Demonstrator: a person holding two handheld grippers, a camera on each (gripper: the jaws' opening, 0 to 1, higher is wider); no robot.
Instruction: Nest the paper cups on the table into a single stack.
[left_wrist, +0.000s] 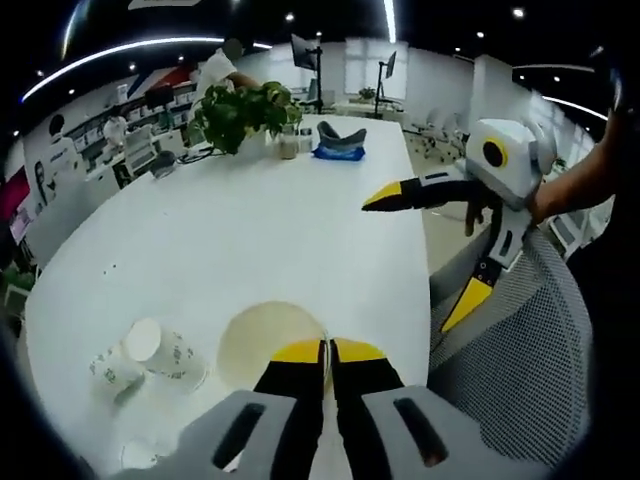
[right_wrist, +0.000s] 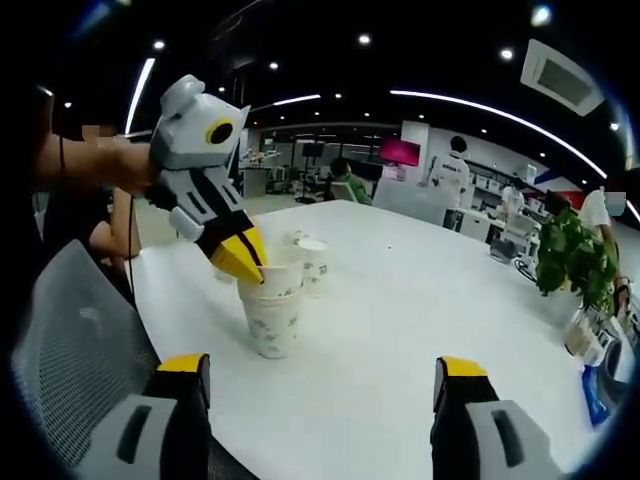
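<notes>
Gripping the top cup's rim, the left gripper (right_wrist: 245, 262) is closed on the stack (right_wrist: 272, 305) near the table (right_wrist: 400, 330) edge; tipping is risked. The right gripper (right_wrist: 320, 375) is held wide.

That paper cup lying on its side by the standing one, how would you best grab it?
By its open rim, I'd guess. The tipped cup lies on the table against the upright cup, so its wall is half blocked. Slipping one finger inside the mouth and one outside, coming from the free side away from its neighbour, looks easiest for the open right gripper.
</notes>
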